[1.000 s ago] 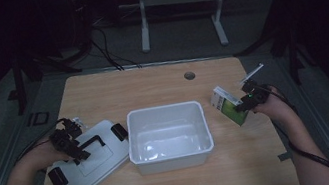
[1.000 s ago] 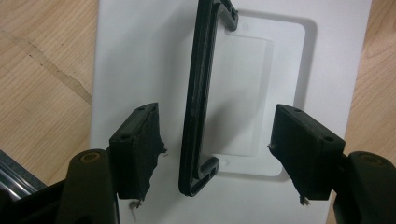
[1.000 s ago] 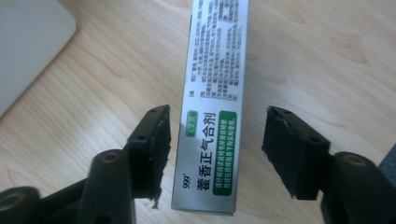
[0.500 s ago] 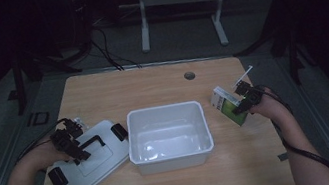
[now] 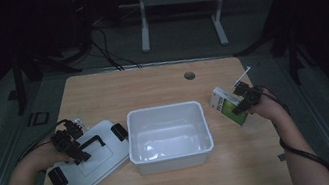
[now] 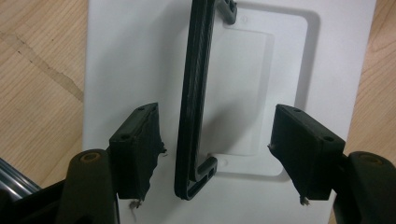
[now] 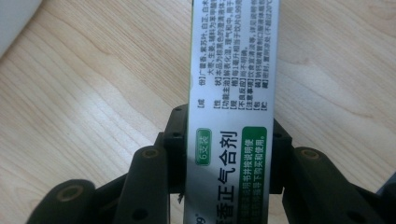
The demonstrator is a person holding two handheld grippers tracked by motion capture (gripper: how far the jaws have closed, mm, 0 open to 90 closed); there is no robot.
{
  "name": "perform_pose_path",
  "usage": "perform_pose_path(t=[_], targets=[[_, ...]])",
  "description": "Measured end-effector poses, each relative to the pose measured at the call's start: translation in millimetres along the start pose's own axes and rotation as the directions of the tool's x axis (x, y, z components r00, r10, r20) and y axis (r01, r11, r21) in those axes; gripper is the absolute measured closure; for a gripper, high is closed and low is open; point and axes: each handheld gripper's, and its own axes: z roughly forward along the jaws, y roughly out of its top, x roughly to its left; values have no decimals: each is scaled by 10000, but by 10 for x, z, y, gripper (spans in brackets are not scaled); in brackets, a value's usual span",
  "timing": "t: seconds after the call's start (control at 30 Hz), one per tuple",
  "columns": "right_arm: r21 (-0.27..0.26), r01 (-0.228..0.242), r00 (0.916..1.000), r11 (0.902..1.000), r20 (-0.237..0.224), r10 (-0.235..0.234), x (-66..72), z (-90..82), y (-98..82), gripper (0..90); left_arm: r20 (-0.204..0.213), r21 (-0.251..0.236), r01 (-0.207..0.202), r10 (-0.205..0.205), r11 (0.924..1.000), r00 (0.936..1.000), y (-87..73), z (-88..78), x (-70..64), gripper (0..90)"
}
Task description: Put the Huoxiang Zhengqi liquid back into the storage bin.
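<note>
Beside the empty white bin (image 5: 168, 131), the right gripper (image 5: 244, 102) clamped a green-and-white medicine box (image 7: 233, 107) (packing seemingly underway, the box due inside), while the left gripper (image 6: 215, 154) gaped astride the lid (image 5: 93, 157) handle (image 6: 196, 93), ungrasped.

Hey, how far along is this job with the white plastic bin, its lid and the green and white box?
Done: the white lid with black handle is off, lying left of the open white plastic bin.
In hand: the right gripper clamps the green and white carton beside the bin; the left gripper is open, straddling the handle.
Left, probably: carton into the bin, which looks empty, then lid on.
</note>
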Motion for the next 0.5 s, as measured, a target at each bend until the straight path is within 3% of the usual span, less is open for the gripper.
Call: perform_pose_path(t=[0.27, 0.5], targets=[[-110, -71, 10000, 9999, 22, 71, -19, -34, -50, 643, -66, -19, 1, -1, 10000, 10000, 7, -46, -4, 335], [-60, 228, 9996, 9997, -190, -229, 16, -131, -93, 644, -72, 14, -78, 78, 10000, 9999, 24, -48, -10, 335]])
